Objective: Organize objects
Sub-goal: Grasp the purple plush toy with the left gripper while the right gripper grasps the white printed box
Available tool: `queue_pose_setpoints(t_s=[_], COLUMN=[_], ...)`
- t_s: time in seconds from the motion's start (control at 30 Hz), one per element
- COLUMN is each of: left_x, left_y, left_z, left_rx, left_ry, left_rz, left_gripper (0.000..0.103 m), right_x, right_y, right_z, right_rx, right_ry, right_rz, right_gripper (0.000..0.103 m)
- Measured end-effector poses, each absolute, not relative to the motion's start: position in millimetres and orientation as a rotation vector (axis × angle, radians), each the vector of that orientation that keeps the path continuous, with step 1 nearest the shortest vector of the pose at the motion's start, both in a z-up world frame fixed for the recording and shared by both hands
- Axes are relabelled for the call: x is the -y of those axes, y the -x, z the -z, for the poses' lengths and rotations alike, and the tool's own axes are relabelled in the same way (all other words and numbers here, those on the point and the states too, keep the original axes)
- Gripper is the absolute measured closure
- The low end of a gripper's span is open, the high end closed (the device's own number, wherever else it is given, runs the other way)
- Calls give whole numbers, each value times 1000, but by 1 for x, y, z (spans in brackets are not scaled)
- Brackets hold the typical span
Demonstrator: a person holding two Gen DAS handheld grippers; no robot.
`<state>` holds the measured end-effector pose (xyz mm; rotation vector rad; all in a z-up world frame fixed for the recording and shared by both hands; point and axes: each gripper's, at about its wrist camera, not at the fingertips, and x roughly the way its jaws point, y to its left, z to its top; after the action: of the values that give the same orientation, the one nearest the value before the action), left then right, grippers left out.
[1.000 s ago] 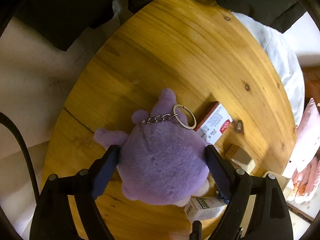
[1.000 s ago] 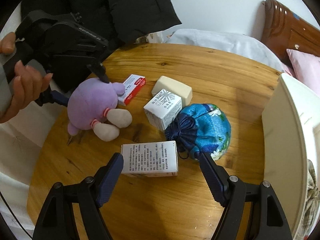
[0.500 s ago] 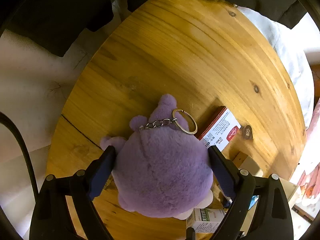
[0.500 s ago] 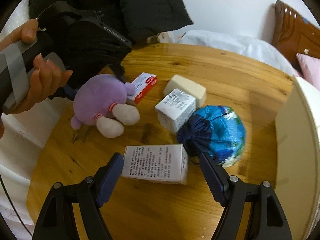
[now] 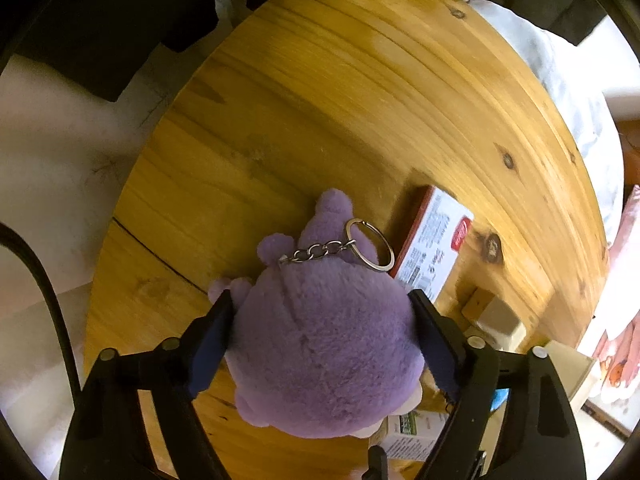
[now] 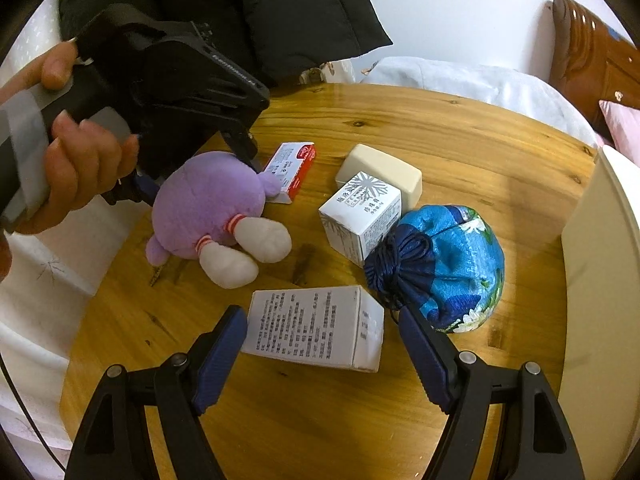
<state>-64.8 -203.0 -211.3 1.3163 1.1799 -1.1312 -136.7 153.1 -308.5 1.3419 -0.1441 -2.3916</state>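
Note:
A purple plush toy [image 5: 324, 352] with a key ring [image 5: 370, 248] lies on the round wooden table [image 5: 320, 120]. My left gripper [image 5: 320, 316] points straight down over it. Its jaws are closing, and both pads touch the fur on either side of the body. In the right wrist view the plush toy [image 6: 208, 204] shows its white feet, and a person's hand [image 6: 80, 168] holds the left gripper. My right gripper [image 6: 322, 340] hovers open above a white box with printed text [image 6: 316, 328], and neither pad presses on it.
A red and white box [image 6: 292, 168] lies beside the plush. A cream block [image 6: 380, 172], a white snowflake carton [image 6: 360, 216] and a blue drawstring pouch [image 6: 444, 264] sit mid-table. A cream bin wall [image 6: 600, 280] stands at the right, a black jacket [image 6: 280, 12] behind.
The left gripper has come lower around the plush and its jaws have narrowed onto the fur. The right gripper has tilted slightly, still over the white box.

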Motion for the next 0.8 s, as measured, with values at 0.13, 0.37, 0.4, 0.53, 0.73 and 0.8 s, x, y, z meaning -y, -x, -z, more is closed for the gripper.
queue_pose_setpoints(t_s=[0.13,0.37,0.4,0.53,0.73,0.8], left_x=[199,188,186,176,163,159], left_y=[54,35,31,13,-17,-27], left_z=[209,193,189,175,154,149], left_rx=[-1248,-1291,-1292,-1283,-1248,-1229], left_ry=[-1316,-1326,-1323,-1336,-1366,-1375], left_rz=[1143,1158,1161,1156,1168,1172], left_gripper=[25,26,26,26,26,26], right_x=[-152,-148,-149,-151,-151,-151], right_y=[137,142,141,144,145,144], right_z=[309,320,320,322,320,318], right_rx=[164,175,174,187,183,186], right_ry=[-1352,-1432,-1438,-1440,-1441,-1428], right_rz=[2382,2337,2334,2340,2342,2349], right_gripper=[24,34,35,36,38,39])
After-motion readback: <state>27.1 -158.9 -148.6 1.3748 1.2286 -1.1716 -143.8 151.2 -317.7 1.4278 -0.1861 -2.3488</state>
